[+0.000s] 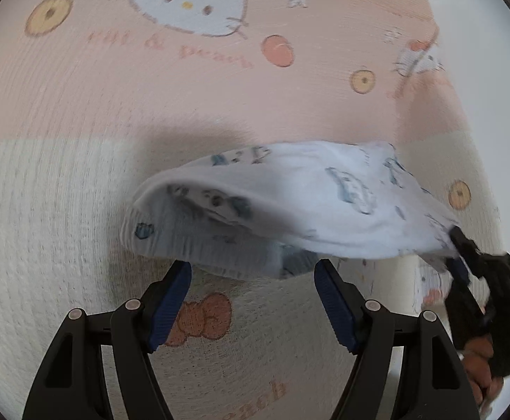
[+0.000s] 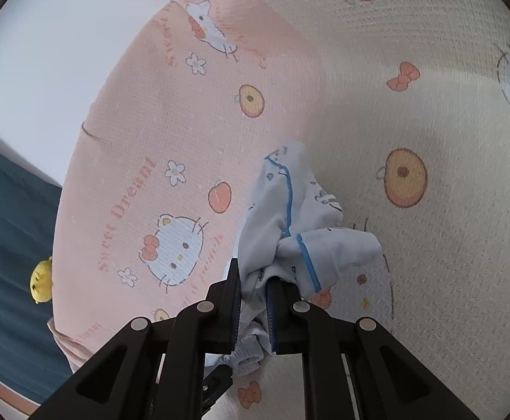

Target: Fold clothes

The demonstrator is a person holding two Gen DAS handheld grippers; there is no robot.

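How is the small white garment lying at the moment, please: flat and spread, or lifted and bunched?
Lifted and bunched: the right gripper pinches one end of the white garment, which hangs doubled over the blanket.

White garment (image 1: 311, 203) with small blue prints and blue piping; pink-and-cream bedsheet (image 1: 149, 98) printed with white cartoon cats, orange bows, yellow fruits and pink lettering; black claws with blue pads (image 1: 170, 301)
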